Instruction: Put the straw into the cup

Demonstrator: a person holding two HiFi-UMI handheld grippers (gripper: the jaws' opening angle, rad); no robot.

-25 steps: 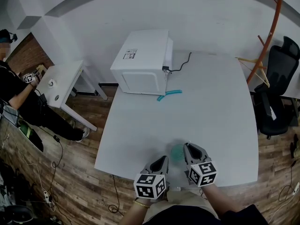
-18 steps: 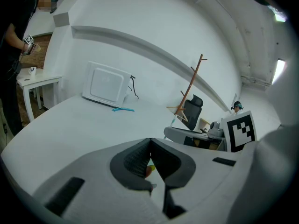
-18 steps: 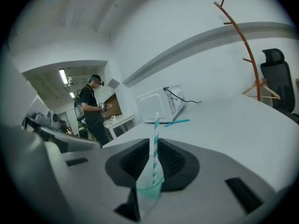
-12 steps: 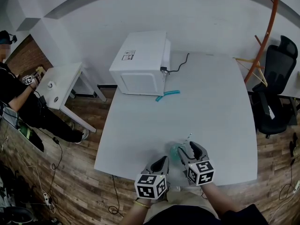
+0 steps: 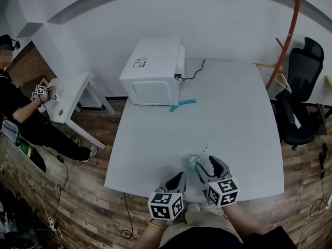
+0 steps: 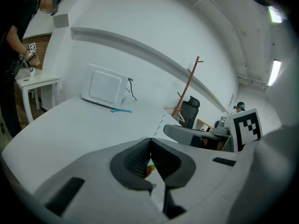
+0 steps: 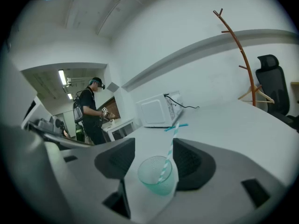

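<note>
A clear teal cup (image 5: 194, 163) stands near the front edge of the white table (image 5: 155, 139). A striped teal-and-white straw (image 5: 205, 151) leans in it, its top pointing up and right. My right gripper (image 5: 207, 165) is open. Its jaws have just been opening, and the cup (image 7: 158, 175) with the straw (image 7: 168, 155) stands between its pads (image 7: 117, 158) without touching them. My left gripper (image 5: 180, 178) hovers just left of the cup, shut (image 6: 150, 146) with nothing gripped that I can see. From there the straw's tip (image 6: 161, 122) shows above the right gripper's finger (image 6: 196, 134).
A white microwave (image 5: 153, 69) sits at the table's far left with a black cable (image 5: 193, 72) behind it. A second teal straw (image 5: 182, 105) lies before it. A person (image 5: 15, 102) stands at a small white side table (image 5: 70, 87). An office chair (image 5: 303, 87) and a coat stand (image 5: 286, 32) are at right.
The right gripper's jaws have spread wide apart. The straw, hidden a second ago, now stands free, leaning in the cup. Neither hand has shifted noticeably.
</note>
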